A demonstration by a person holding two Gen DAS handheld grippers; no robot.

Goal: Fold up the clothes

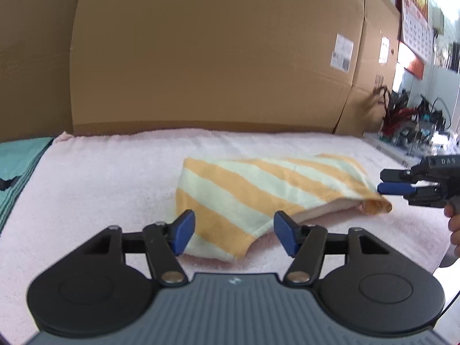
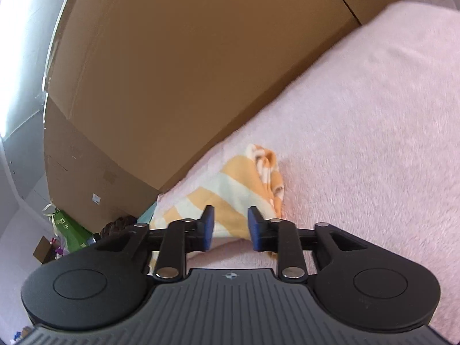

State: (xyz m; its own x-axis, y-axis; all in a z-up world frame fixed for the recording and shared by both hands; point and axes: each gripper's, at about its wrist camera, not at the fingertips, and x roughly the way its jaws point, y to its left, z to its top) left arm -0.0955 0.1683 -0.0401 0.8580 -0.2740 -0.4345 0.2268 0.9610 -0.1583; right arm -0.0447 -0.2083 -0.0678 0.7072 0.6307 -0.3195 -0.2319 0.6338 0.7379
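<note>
Both my grippers stand open: left gripper (image 1: 234, 235) over the striped garment's (image 1: 258, 189) near corner, right gripper (image 2: 231, 228) at its far end.

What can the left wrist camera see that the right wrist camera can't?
Only the left wrist view shows the right gripper from the side, jaws apart at the striped cloth's end, part of the hand holding it, a teal cloth, a wall calendar and a cluttered shelf. Only the right wrist view shows a green bag and the cloth's bunched end. Both show the orange-and-white striped cloth on the pink blanket, the cardboard boxes, and each camera's own open jaws; the left gripper is open too.
</note>
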